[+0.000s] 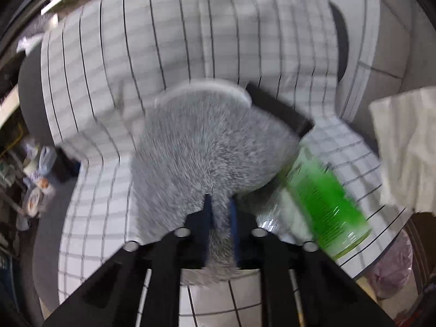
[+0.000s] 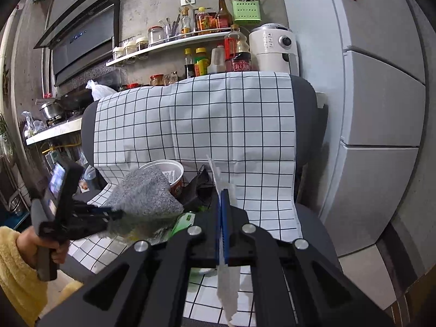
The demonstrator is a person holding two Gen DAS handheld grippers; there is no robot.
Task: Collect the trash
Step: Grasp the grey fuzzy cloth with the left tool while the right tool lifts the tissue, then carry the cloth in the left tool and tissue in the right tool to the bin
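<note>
The left gripper [image 1: 220, 204] clamps a grey fuzzy cloth [image 1: 207, 150] over the checked chair cover [image 2: 218, 125], beside what looks like a green bottle [image 1: 327, 199]; the right gripper [image 2: 224, 199] pinches a white paper scrap [image 2: 227, 286].

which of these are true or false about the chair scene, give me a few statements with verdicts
1. The left claw is shut on the grey fuzzy cloth. True.
2. The right claw is open and holds nothing. False: it is shut on a white paper tissue.
3. A green bottle lies on the checked cover. True.
4. The checked cover is red and white. False: white with black lines.
5. The instant noodle cup sits on the chair seat. True.
</note>
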